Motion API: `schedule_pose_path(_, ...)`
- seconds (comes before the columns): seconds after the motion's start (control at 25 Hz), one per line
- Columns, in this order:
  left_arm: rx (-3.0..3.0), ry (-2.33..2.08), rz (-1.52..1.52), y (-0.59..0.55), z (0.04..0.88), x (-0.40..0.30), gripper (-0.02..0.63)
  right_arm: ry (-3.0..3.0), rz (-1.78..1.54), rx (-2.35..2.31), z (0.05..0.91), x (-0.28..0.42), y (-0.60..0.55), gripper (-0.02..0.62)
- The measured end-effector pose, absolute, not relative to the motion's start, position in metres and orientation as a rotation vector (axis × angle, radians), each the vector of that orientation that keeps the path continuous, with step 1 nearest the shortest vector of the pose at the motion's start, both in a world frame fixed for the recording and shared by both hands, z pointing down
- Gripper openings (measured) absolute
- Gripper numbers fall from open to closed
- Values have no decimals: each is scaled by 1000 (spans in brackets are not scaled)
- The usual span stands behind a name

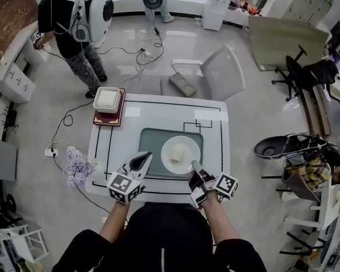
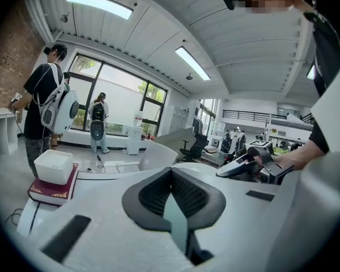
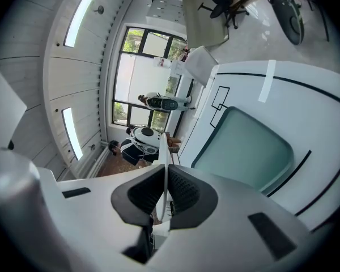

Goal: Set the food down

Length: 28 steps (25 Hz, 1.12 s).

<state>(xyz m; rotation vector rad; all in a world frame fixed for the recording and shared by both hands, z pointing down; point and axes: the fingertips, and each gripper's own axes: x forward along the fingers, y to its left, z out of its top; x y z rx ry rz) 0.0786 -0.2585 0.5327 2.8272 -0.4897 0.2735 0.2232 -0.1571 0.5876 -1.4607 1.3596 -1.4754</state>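
Head view – tray (image 1: pixel 153 137): grey-green, in the middle of the white table (image 1: pixel 158 109); every place below is given from it.
Head view – plate (image 1: pixel 184 139): white, on the tray's right half.
Head view – food (image 1: pixel 178 153): a pale block in the middle of the plate, so it is over the tray; I judge the set-down nearly finished.
Head view – right gripper (image 1: pixel 194 164): at the tray's near right edge, nipping the plate's near rim, probably to steady the plate until it sits flat.
Head view – left gripper (image 1: pixel 143 160): at the tray's near left corner, off the plate, apparently standing by.
Head view – white box (image 1: pixel 107 99): on a red book (image 1: pixel 109 119), beyond the tray's far left corner, clear of the work.
Left gripper view – jaws: tips together with nothing clamped; a sliver of tray green shows through the slit behind them.
Left gripper view – right gripper: seen to the right, low over the table.
Right gripper view – jaws: pressed onto the thin white plate rim, seen edge-on between the pads; the tray's bare part lies beyond.
Writing: none legible; only square black-and-white markers on the gripper cubes and gold ornament on the book cover.
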Motion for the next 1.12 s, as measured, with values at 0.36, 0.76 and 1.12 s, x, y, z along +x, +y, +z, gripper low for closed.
schedule_pose_path(0.36,2822,-597,285,-255,529,81,6,1420,-1524,-1397,591,233,-168,18)
schedule_pose_path(0.76,2760,-757,316,-262,535,52,6,1501,-1611,-1315,613,217,-197,18)
schedule_pose_path(1.12,2689,-871,353,-249,541,25,6,1558,-1714,-1310,657,204,-211,18)
